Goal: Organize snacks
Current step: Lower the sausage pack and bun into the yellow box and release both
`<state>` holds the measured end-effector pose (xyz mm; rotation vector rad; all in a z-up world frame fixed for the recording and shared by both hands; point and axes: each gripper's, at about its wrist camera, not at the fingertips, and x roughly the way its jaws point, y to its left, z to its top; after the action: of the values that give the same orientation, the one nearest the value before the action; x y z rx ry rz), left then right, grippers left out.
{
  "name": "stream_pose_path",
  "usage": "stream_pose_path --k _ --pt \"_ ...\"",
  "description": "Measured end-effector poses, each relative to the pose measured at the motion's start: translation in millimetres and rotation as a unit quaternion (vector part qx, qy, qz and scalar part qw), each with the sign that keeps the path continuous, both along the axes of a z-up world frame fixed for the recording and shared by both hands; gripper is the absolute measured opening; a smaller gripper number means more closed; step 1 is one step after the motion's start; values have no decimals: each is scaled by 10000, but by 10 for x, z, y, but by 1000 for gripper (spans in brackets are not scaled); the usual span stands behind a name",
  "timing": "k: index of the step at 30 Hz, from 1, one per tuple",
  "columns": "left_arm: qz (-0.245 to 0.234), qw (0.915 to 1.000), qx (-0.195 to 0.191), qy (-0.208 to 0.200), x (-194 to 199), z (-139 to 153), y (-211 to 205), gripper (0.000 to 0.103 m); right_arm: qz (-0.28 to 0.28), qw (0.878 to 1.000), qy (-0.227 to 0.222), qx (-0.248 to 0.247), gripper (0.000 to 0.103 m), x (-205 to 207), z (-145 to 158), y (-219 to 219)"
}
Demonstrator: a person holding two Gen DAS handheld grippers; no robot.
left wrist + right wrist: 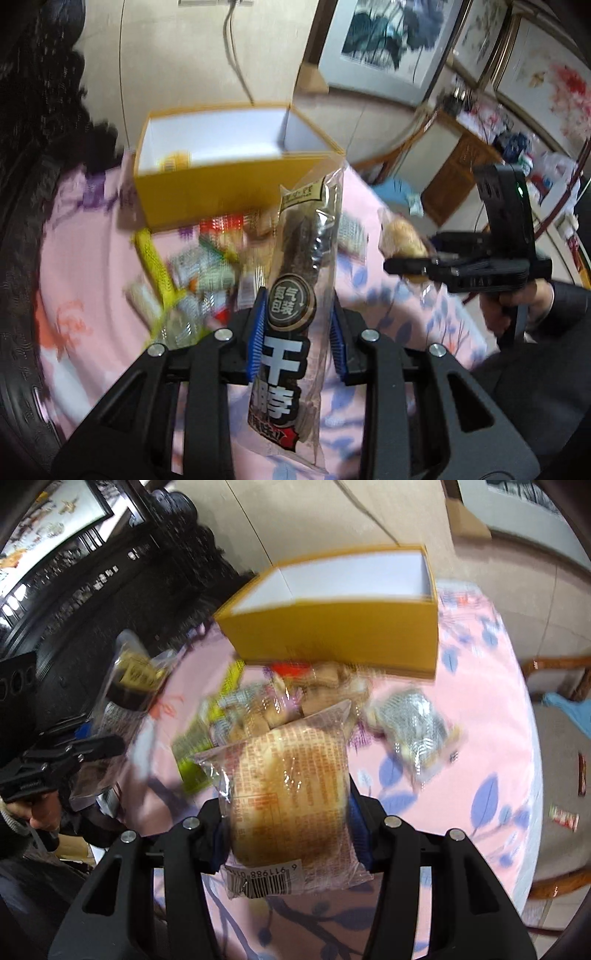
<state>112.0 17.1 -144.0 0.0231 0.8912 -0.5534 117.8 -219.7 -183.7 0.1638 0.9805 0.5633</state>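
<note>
1. Left wrist view: the left gripper (pixel 299 332) clamps one long dark snack packet (pixel 303 280), raised above the pink cloth (pixel 85 258).
2. The right gripper (pixel 288 823) pinches one wrapped bun (pixel 291 794).
3. One yellow box (pixel 207 192) stands behind a blurred snack heap (pixel 207 266), perhaps six packets.

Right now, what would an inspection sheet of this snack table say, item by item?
Surface: round table under a pink floral cloth.
Job's things: yellow box, open, white inside, one packet in its corner; long dark snack pack; wrapped bun.
Clutter: heap of loose snack packets before the box; a silver packet lies apart.
Grippers: left gripper shut on the long dark snack pack; right gripper shut on the wrapped bun.
Cables: one cable trails across the floor behind the box.
Surroundings: framed paintings, wooden cabinet, dark carved furniture, two small packets on the floor.
</note>
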Motion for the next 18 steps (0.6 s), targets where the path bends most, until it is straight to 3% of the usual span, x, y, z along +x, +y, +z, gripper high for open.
stream_pose_path --k 5,9,18 --pt "199 9983 -422 -341 502 405 -72 30 -7 9986 -465 235 53 403 448 -16" --pt "469 9966 -466 -498 1004 583 -163 30 -164 9964 -795 224 53 831 674 1" --pt "955 9934 -480 -412 2134 565 -281 30 -486 9932 -1053 74 53 1818 770 134"
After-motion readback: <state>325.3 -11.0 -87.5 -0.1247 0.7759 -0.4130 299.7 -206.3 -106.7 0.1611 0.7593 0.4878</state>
